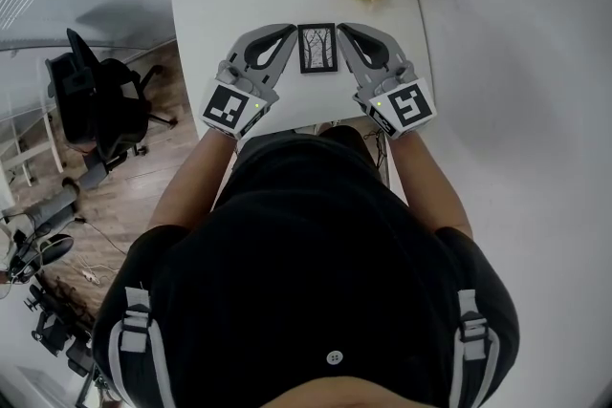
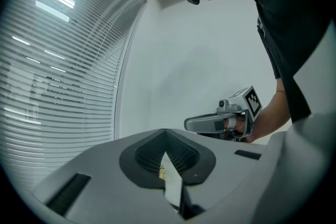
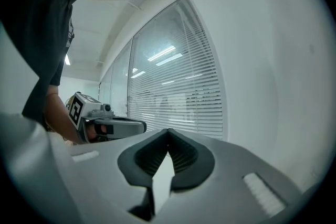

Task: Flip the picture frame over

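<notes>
on the white table, upper middle, the picture frame lies face up, not flipped yet. left gripper and right gripper beside it are closed, empty.

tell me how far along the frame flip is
Done: nothing visible; the picture frame shows its tree picture facing up over the white table. In hand: left gripper and right gripper flank it, tongs shut, nothing between them. Left: the whole flip.
</notes>
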A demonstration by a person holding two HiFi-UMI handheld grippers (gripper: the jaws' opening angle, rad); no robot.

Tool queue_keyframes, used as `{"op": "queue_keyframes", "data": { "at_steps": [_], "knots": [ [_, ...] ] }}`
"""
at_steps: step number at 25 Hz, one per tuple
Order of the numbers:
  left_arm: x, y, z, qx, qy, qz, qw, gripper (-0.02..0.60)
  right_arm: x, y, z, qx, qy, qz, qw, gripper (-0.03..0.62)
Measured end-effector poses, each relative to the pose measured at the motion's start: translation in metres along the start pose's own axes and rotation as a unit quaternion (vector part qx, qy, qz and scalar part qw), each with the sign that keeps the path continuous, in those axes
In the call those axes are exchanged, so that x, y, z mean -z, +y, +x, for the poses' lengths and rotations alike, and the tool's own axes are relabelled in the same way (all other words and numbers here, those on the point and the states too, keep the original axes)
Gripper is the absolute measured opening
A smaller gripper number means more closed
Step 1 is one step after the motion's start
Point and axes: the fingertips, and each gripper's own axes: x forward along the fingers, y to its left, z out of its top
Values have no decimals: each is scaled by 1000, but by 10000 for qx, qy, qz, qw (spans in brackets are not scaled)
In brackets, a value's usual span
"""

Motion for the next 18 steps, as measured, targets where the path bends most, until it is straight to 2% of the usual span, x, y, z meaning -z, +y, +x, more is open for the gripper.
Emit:
{"op": "queue_keyframes", "data": {
  "at_steps": [5,18],
  "knots": [
    [-2,7,0,-75,-161,-71,9998,3,2,-6,-1,111,32,23,9999,9],
    [10,11,-1,-235,-102,-166,9995,3,10,-17,-6,282,51,130,9995,9]
  ]
}}
